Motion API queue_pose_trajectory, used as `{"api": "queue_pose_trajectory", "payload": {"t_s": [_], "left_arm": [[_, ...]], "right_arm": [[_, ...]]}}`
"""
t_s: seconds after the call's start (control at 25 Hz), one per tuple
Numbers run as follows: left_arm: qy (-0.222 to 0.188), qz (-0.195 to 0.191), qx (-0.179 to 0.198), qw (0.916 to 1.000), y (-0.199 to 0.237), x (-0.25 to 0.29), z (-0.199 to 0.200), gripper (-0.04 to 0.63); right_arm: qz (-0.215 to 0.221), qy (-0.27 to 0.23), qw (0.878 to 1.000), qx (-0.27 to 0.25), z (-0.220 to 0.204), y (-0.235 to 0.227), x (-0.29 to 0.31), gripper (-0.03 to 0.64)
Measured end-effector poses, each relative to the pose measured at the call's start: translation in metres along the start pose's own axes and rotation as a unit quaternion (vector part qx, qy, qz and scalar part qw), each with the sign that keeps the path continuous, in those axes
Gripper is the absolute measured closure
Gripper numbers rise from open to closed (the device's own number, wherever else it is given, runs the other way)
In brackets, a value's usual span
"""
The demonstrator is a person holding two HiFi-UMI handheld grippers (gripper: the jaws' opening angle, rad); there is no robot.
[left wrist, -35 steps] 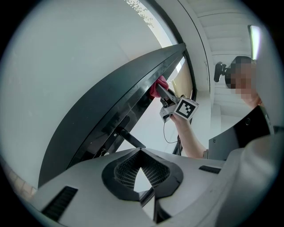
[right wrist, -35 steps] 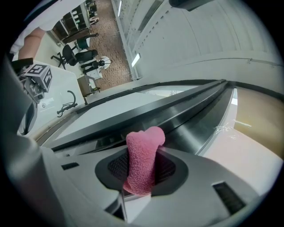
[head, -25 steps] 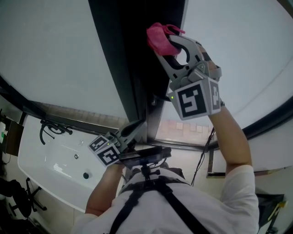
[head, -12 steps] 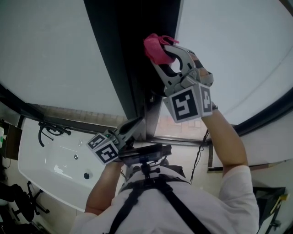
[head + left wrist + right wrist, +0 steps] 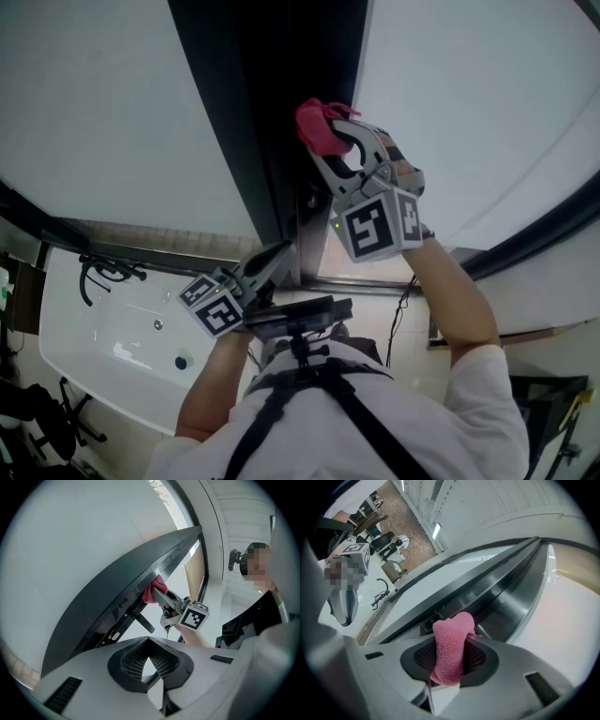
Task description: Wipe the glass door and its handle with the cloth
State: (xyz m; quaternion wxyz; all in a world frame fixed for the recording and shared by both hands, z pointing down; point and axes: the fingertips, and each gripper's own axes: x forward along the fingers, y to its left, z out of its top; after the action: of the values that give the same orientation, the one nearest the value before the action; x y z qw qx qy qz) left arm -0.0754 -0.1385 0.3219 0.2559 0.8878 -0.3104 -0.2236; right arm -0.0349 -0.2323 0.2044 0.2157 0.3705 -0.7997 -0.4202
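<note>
A pink cloth (image 5: 317, 127) is pinched in my right gripper (image 5: 325, 120), which is shut on it and presses it against the dark door frame (image 5: 267, 94) between two pale glass panes (image 5: 469, 94). In the right gripper view the cloth (image 5: 451, 646) stands up between the jaws, touching the frame (image 5: 501, 597). The left gripper view shows the cloth (image 5: 150, 592) on the frame's edge above the black lever handle (image 5: 142, 620). My left gripper (image 5: 281, 251) is lower down by the foot of the frame, shut with nothing in it (image 5: 149, 641).
A white tub (image 5: 103, 328) with a black tap (image 5: 105, 267) lies at lower left. A black device (image 5: 295, 319) sits on the person's chest harness, and a cable (image 5: 411, 309) hangs by the right arm. Office chairs (image 5: 377, 527) stand far off on the floor.
My right gripper has slid the cloth down the dark frame toward the handle and slightly left. The left gripper has stayed about where it was.
</note>
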Motion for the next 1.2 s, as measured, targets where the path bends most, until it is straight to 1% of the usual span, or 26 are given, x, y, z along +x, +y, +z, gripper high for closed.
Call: {"api": "queue_pose_trajectory", "payload": {"t_s": [0.28, 0.4, 0.52, 0.88, 0.96, 1.08, 1.2], "left_arm": [[0.008, -0.008, -0.006, 0.9999, 0.000, 0.000, -0.005, 0.603], [0.017, -0.018, -0.004, 0.9997, 0.005, -0.003, -0.009, 0.603], [0.019, -0.014, -0.011, 0.9997, 0.001, 0.001, -0.007, 0.603], [0.040, -0.022, -0.017, 0.9988, 0.004, -0.006, -0.014, 0.603], [0.047, -0.023, -0.018, 0.9985, 0.006, -0.007, -0.016, 0.603], [0.055, -0.023, -0.019, 0.9980, 0.009, -0.005, -0.021, 0.603], [0.064, -0.028, -0.020, 0.9974, 0.010, -0.006, -0.025, 0.603]], "right_arm": [[0.015, 0.022, 0.999, 0.017, -0.017, 0.020, 0.000, 0.511], [0.022, 0.032, 0.999, 0.023, -0.022, 0.024, -0.001, 0.511], [0.025, 0.041, 0.998, 0.030, -0.028, 0.029, -0.002, 0.511], [0.030, 0.072, 0.996, 0.037, -0.039, 0.044, -0.014, 0.511], [0.011, 0.067, 0.997, 0.044, -0.038, 0.041, -0.023, 0.511], [-0.035, 0.041, 0.996, 0.071, -0.035, 0.029, -0.044, 0.511], [-0.081, 0.029, 0.990, 0.111, -0.037, 0.030, -0.071, 0.511]]}}
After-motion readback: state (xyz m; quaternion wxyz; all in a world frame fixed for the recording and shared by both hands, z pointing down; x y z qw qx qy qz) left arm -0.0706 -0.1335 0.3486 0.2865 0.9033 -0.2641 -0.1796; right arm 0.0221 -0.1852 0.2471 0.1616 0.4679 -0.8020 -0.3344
